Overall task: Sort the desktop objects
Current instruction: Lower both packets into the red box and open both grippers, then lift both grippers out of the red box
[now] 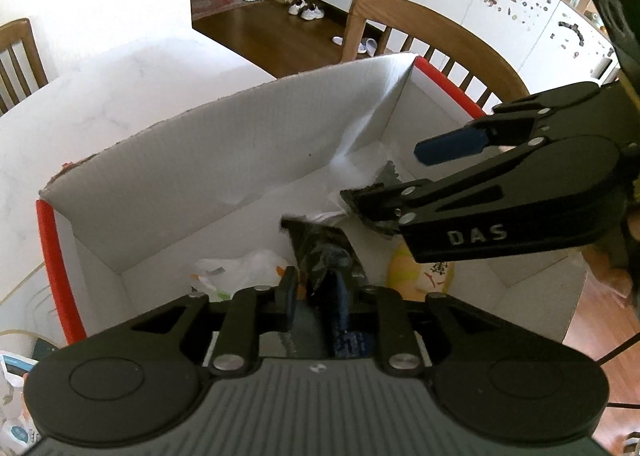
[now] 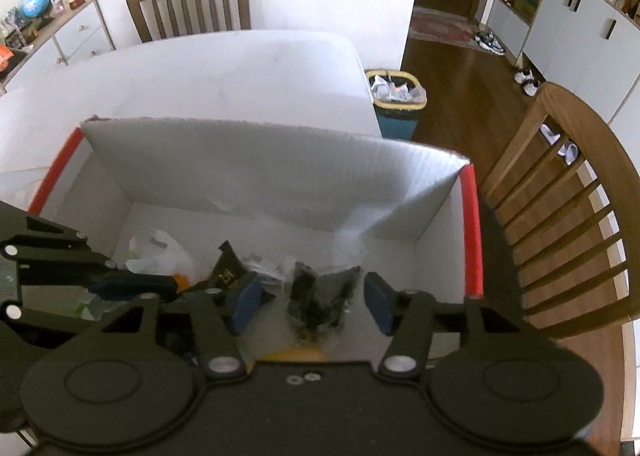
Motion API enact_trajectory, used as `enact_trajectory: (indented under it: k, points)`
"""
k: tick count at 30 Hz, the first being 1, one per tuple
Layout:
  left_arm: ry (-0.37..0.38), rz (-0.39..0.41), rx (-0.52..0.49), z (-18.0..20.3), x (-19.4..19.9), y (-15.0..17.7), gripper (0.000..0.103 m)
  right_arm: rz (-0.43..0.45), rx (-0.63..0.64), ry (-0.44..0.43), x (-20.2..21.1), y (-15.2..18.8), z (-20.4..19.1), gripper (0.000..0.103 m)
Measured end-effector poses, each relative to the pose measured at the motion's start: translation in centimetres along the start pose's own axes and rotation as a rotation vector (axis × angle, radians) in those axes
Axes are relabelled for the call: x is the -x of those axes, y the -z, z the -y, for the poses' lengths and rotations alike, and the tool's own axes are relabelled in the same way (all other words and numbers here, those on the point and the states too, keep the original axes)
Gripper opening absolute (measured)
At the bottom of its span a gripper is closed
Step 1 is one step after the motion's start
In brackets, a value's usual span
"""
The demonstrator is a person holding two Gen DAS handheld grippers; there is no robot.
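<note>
I am seeing the white cardboard box with red edge strips point(image 1: 224, 159) cut off behind my left gripper point(image 1: 314, 292), so its near wall is staying hidden. The dark crinkled plastic wrapper point(image 1: 320, 248) is running under the blue pads, and I cannot tell whether they are pressing it. In the right wrist view, another dark wrapper point(image 2: 320, 300) is blurring between the right gripper point(image 2: 314, 306)'s spread fingers; its print is unreadable.

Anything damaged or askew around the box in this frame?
Yes: the white cardboard box has a ragged, torn top edge on its far wall, unlike its red-trimmed side edges. A dark crinkled wrapper lies between the right gripper's open jaws, untouched by the pads. Nothing looks spilled.
</note>
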State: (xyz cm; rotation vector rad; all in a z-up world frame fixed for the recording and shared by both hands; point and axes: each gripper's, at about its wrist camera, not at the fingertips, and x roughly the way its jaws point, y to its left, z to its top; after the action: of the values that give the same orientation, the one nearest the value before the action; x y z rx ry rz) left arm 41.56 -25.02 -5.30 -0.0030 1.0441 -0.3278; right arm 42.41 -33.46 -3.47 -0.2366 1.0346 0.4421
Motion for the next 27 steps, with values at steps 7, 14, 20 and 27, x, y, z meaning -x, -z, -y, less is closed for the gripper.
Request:
enact_trajectory:
  k: [7, 14, 20, 27]
  points:
    - [-0.001, 0.016, 0.004, -0.1, 0.6, 0.4, 0.06, 0.025, -0.011, -0.018, 1.2, 0.0, 0.4, 0.067]
    - [-0.003, 0.036, 0.004, -0.1, 1.3, 0.6, 0.067, 0.044, -0.013, -0.028, 1.8, 0.4, 0.5, 0.078]
    - [0.002, 0.049, 0.009, -0.1, 1.9, 1.0, 0.081, 0.087, 0.001, -0.035, 2.9, 1.0, 0.2, 0.09]
    - [-0.004, 0.085, 0.006, 0.1, 2.9, 1.5, 0.103, 0.14, 0.011, -0.022, 4.6, 1.5, -0.2, 0.094]
